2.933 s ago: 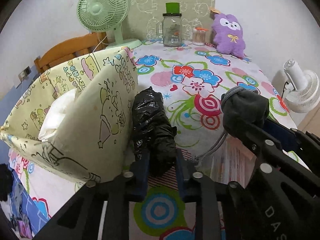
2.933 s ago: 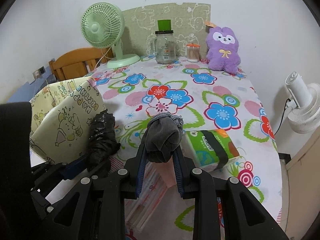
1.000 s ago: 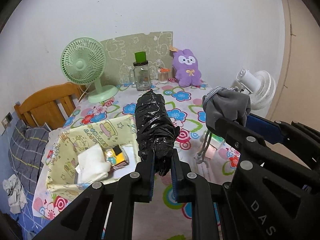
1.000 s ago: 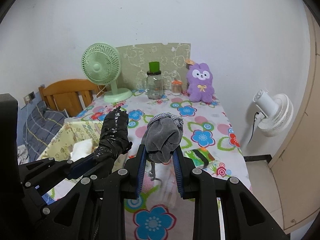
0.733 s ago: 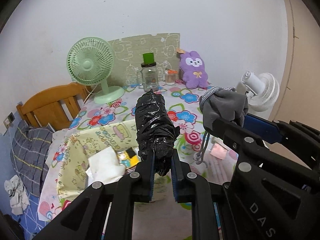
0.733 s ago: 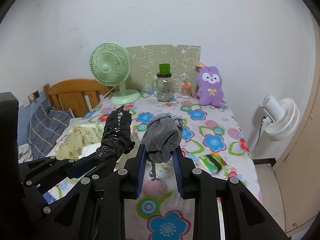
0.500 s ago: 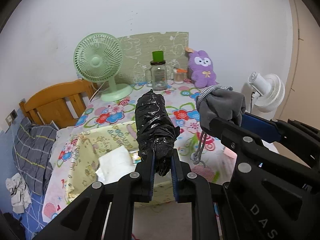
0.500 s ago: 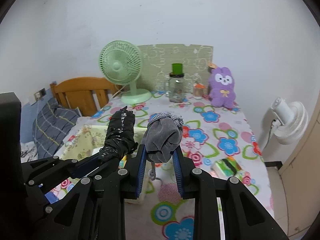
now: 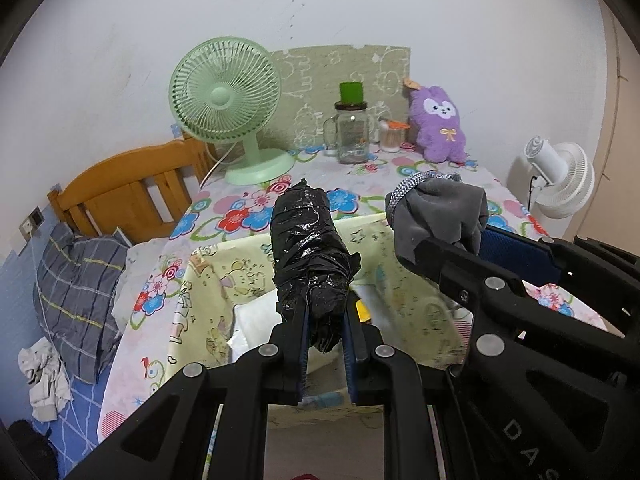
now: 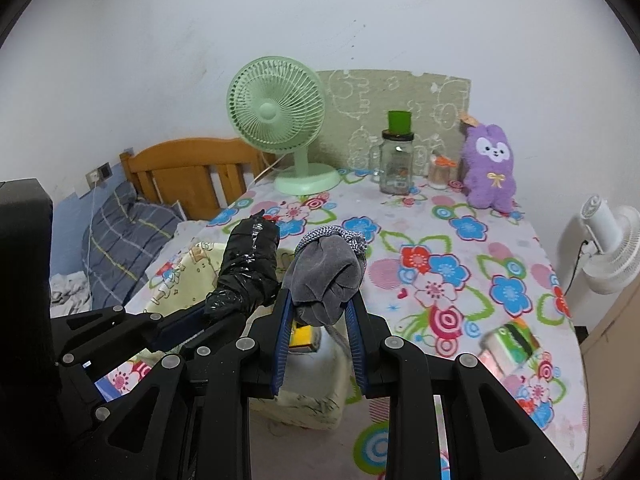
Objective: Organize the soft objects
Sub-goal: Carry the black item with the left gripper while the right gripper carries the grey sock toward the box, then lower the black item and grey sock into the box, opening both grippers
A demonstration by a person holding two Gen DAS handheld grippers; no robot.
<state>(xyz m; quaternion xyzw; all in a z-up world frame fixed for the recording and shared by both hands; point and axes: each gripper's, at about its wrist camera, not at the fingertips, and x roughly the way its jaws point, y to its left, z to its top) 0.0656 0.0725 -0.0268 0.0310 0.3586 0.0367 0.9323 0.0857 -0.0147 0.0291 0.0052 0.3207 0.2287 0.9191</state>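
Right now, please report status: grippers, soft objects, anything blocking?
Left gripper shut on black bundle. Right gripper shut on grey pouch. Both above yellow fabric bin. No obstruction seen.

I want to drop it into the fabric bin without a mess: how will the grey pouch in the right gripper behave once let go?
The grey pouch bulges between the right gripper fingers, so it is probably soft and light. Its cord hangs loose and may snag. It should land limp in the bin without rolling.

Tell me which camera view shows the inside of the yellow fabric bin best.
The left wrist view: the yellow fabric bin opens toward the camera, white cloth visible inside. The right wrist view shows only its rim, mostly hidden behind the fingers.
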